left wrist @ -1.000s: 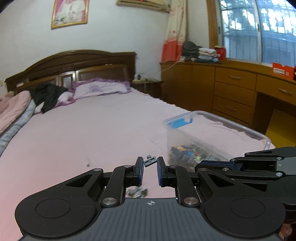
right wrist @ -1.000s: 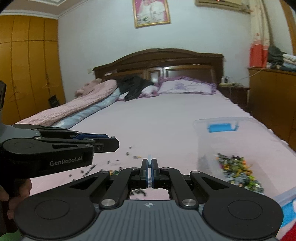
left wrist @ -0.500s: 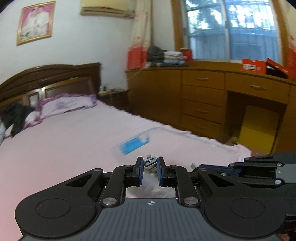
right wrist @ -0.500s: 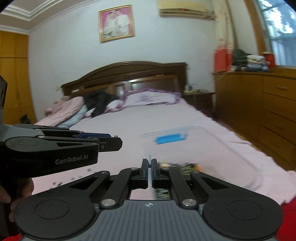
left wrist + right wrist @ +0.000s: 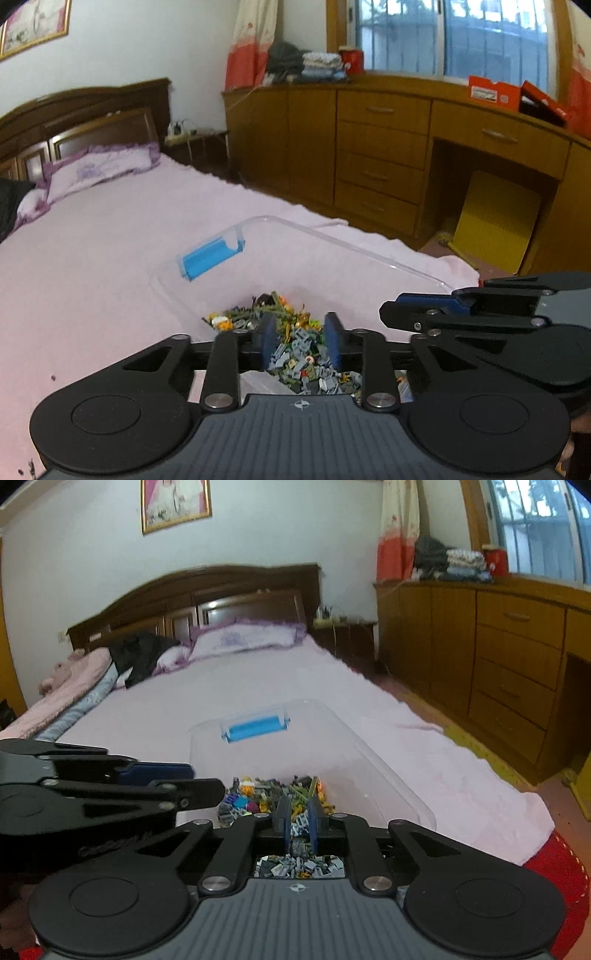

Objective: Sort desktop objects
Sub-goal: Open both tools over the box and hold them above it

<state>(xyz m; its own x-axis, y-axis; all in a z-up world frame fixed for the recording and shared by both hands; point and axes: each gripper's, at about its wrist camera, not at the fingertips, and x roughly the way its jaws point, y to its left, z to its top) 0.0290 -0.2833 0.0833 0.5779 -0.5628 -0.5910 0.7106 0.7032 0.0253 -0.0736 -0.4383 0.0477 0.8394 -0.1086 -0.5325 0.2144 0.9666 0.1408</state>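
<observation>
Left wrist view: bed [image 5: 110, 236] fills the left, clear bin [image 5: 332, 251] at centre, long axis running up-right, blue latch [image 5: 212, 256] upper left. Both tongs tilt down over the bricks [image 5: 295, 332]. Left gripper [image 5: 301, 341] opening, nothing held; right gripper [image 5: 298, 823] narrow, opening too, empty.

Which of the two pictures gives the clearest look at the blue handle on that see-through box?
The left wrist view: the blue handle on the clear box is sharp and shows its hollow side. The right wrist view shows the same handle head-on but blurred, so its shape is harder to read.
</observation>
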